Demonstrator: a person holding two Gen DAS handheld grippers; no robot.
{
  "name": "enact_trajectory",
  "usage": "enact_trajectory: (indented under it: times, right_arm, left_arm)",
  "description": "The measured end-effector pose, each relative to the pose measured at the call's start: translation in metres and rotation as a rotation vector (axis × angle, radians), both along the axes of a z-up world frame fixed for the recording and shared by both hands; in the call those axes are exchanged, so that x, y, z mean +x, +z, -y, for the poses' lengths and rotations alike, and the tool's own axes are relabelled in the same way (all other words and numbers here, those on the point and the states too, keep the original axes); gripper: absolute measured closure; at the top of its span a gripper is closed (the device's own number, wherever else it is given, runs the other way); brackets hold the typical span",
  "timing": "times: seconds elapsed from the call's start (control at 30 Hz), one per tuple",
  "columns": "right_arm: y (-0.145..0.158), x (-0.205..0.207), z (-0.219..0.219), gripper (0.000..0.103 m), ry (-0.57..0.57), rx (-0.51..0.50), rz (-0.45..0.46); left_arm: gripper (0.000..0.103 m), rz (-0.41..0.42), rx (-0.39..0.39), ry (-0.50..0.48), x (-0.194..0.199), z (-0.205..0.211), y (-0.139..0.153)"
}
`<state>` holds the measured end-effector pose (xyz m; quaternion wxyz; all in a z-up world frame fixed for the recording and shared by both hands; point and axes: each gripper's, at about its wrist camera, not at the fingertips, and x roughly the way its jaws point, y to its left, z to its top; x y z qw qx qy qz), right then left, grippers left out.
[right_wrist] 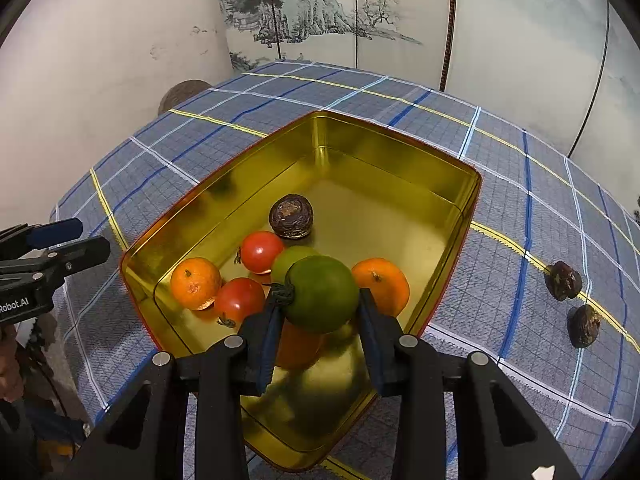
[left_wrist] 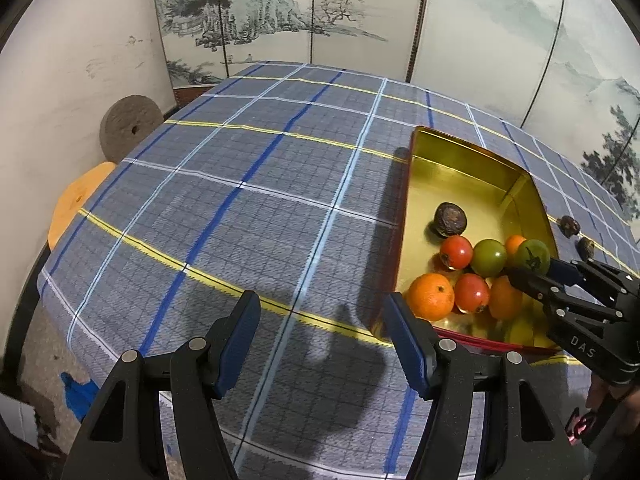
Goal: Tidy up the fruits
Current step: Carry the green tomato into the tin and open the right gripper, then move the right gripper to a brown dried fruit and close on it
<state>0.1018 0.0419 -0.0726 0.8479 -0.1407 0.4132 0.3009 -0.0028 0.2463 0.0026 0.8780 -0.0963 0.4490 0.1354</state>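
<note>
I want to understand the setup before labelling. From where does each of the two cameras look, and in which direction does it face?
Left wrist: sits on the left gripper, faces down along its open, empty fingers onto the plaid tablecloth; the right gripper enters at right.
Right wrist: sits on the right gripper, faces down into the gold tin; its fingers clamp a green tomato; the left gripper shows at left.
Shared: tin, held tomato, both grippers, tablecloth, painted screen.
</note>
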Motion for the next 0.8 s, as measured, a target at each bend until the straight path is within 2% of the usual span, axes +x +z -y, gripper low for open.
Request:
enact_trajectory:
  times: [0.27, 0.4, 0.53, 0.8]
  right_arm:
    - [0.001, -0.003, 0.001, 0.068, 0.002, 0.010, -0.007]
    - [0.006, -0.005, 0.004, 0.063, -0.005, 0.017, 0.012]
    - [0.014, -0.005, 0.011, 0.063, -0.010, 0.036, 0.024]
    - [0.039, -0.001, 0.054, 0.061, -0.089, 0.070, 0.096]
  left_arm:
    - [0.038, -0.005, -0.007, -0.026, 0.005, 0.009, -0.001]
    - [0.038, -0.006, -0.008, -0.036, 0.007, 0.014, 0.000]
    - [0.038, -0.001, -0.009, -0.049, 0.010, 0.019, 0.002]
    - [0.038, 0.004, -0.023, -0.084, 0.018, 0.035, 0.005]
